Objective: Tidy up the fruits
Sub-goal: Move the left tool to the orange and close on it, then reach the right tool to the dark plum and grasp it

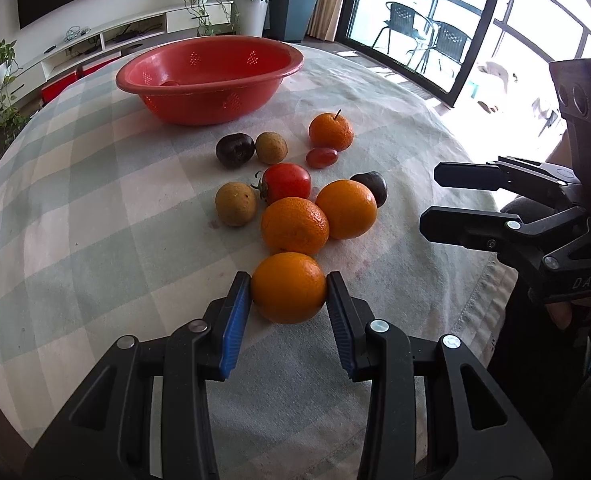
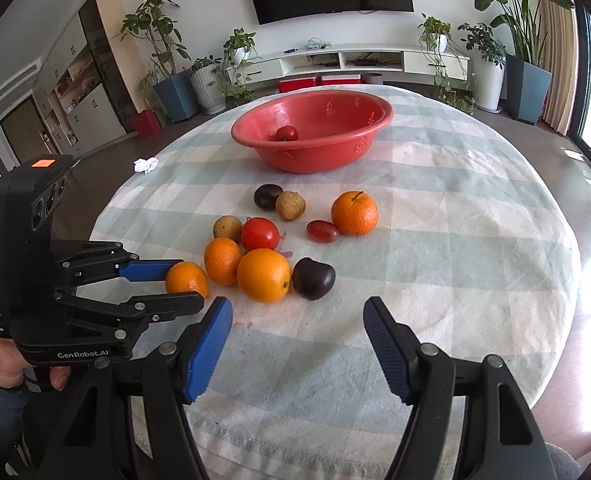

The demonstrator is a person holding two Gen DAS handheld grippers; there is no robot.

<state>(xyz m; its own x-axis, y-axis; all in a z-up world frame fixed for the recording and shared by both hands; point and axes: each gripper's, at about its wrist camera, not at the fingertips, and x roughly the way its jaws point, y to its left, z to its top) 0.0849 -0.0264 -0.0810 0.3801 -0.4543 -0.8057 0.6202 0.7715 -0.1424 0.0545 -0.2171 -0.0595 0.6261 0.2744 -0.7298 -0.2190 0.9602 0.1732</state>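
Observation:
My left gripper (image 1: 288,292) is shut on an orange (image 1: 288,287) resting on the checked tablecloth; it also shows in the right wrist view (image 2: 186,279). Beyond it lie two more oranges (image 1: 294,225) (image 1: 346,209), a red tomato (image 1: 287,181), brown fruits (image 1: 236,204) (image 1: 271,147), dark plums (image 1: 235,150) (image 1: 371,188), a stemmed mandarin (image 1: 331,131) and a small red fruit (image 1: 321,157). The red basin (image 2: 311,136) at the far side holds one tomato (image 2: 287,133). My right gripper (image 2: 297,320) is open and empty, near the table's front edge, short of the fruit.
A crumpled white tissue (image 2: 146,165) lies at the table's left edge. The round table's edge (image 2: 551,320) curves close on the right. Potted plants, a TV cabinet and a glass balcony door stand behind the table.

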